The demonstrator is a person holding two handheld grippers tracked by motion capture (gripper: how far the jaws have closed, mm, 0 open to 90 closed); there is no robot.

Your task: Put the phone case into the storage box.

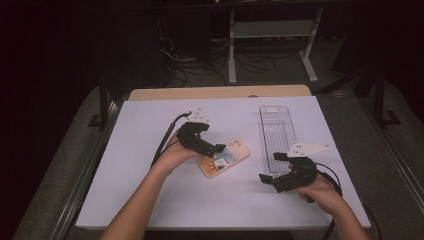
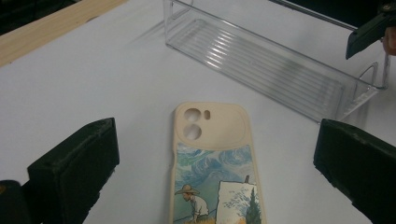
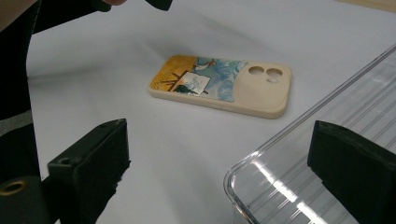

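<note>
Between the wide-open jaws of the left gripper (image 2: 212, 172) lies the phone case (image 2: 215, 161), flat on the tabletop (image 2: 93, 84), not yet grasped. Ahead of it stands the clear tray (image 2: 280, 70), holding nothing; the right gripper (image 3: 219, 172), also open, hovers at the tray's near corner.

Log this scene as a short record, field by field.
surface: white table
phone case: flat on the table, picture side up, not gripped
clear tray: empty, right of the phone case
left gripper: open, jaws either side of the phone case
right gripper: open, at the clear tray's near end
likely next: left gripper closes on the phone case
</note>
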